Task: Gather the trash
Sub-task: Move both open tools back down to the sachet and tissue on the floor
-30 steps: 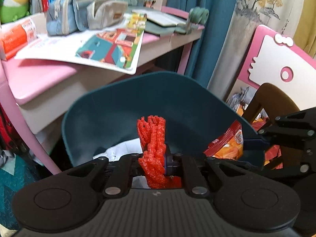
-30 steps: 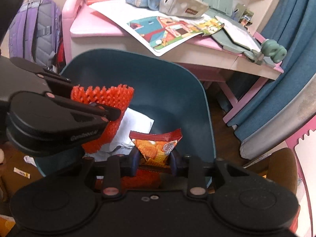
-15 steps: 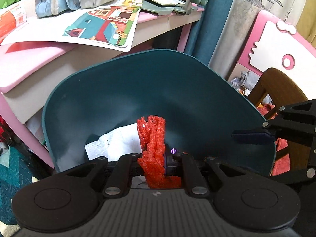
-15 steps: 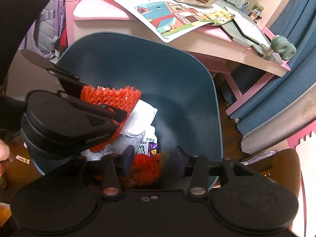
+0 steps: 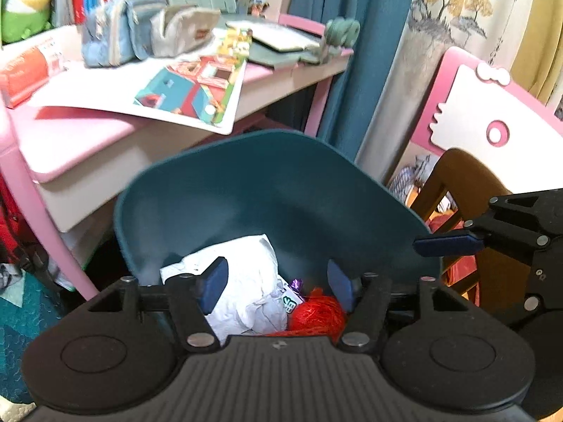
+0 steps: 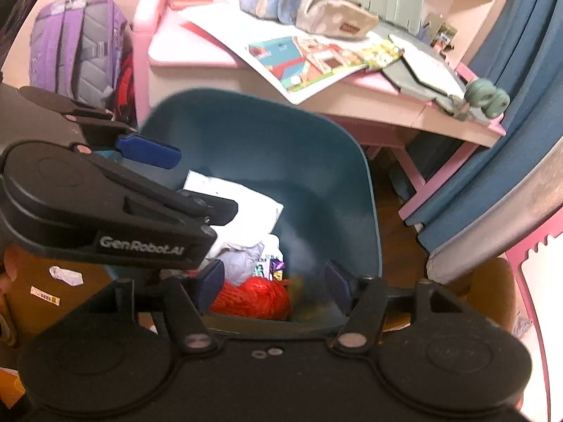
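Black left hand-held gripper [image 5: 276,283], blue finger pads [image 5: 213,281], silver pivot screws, ribbed body, "GenRobot.AI" lettering

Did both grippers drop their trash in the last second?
Yes. The left gripper opened, and the red mesh now lies in the teal bin. The right gripper let go of its orange snack bag earlier and stays open. The bin and crumpled paper stayed put.

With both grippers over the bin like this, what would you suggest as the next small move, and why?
Probably lift both grippers up and away from the teal bin to look for more trash. The left gripper and the right gripper both stand open and empty, while the red mesh and crumpled white paper already lie inside. A small scrap on the floor beside the bin may be next.
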